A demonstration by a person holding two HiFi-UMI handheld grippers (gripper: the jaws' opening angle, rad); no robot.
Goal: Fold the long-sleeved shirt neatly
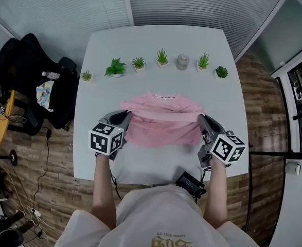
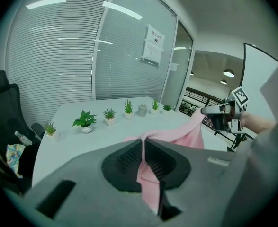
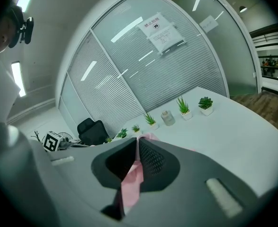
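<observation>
A pink long-sleeved shirt (image 1: 161, 118) lies on the white table (image 1: 156, 50), collar toward the far side, its near part lifted and doubled over. My left gripper (image 1: 126, 118) is shut on the shirt's near left edge, and pink cloth (image 2: 148, 181) hangs pinched between its pads. My right gripper (image 1: 202, 121) is shut on the near right edge, with a strip of pink cloth (image 3: 130, 183) between its pads. In the left gripper view the shirt stretches across to the right gripper (image 2: 210, 115).
A row of several small potted plants (image 1: 116, 67) and a grey jar (image 1: 182, 61) stands along the table's far side. A black office chair (image 1: 35, 81) with items on it sits left of the table. A black device (image 1: 190, 183) hangs at the person's waist.
</observation>
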